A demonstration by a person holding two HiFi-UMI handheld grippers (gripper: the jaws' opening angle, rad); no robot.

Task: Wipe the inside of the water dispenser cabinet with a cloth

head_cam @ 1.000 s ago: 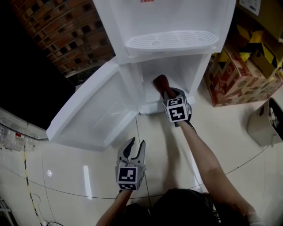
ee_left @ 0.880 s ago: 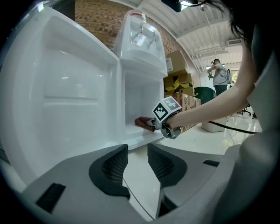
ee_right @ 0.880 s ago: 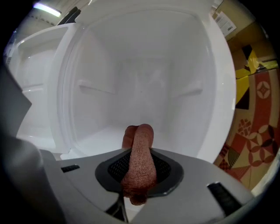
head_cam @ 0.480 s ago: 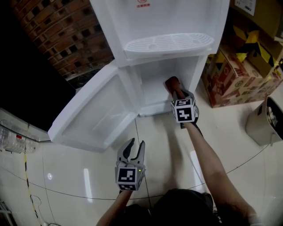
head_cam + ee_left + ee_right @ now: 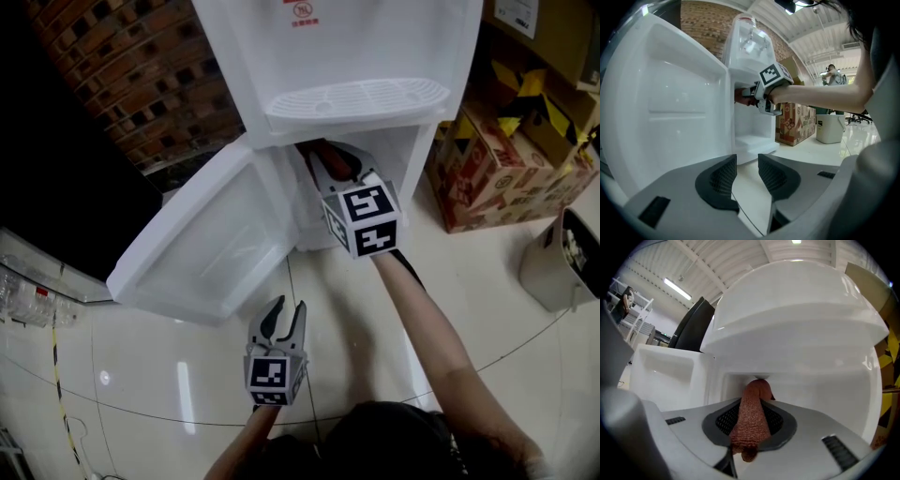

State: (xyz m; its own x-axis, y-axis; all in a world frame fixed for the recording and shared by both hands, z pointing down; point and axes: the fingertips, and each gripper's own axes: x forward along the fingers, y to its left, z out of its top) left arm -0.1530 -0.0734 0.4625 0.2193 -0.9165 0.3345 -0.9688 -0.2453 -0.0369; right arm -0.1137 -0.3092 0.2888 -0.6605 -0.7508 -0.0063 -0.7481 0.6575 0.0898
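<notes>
Our right gripper point(image 5: 323, 172) pinches the rust-red cloth point(image 5: 751, 413), its tip at the upper inside edge of the cabinet point(image 5: 412, 155). We judge wiping to be under way; the next move calls for sweeping the walls. Our left gripper point(image 5: 284, 317) hovers, jaws spread, empty.

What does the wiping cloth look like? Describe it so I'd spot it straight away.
Find the tall white water dispenser with its lower door swung open. In the open cabinet under the drip tray, the right gripper pinches the cloth between its jaws. The cloth is reddish-brown and knitted, the only soft, coloured thing against the plain white plastic.
</notes>
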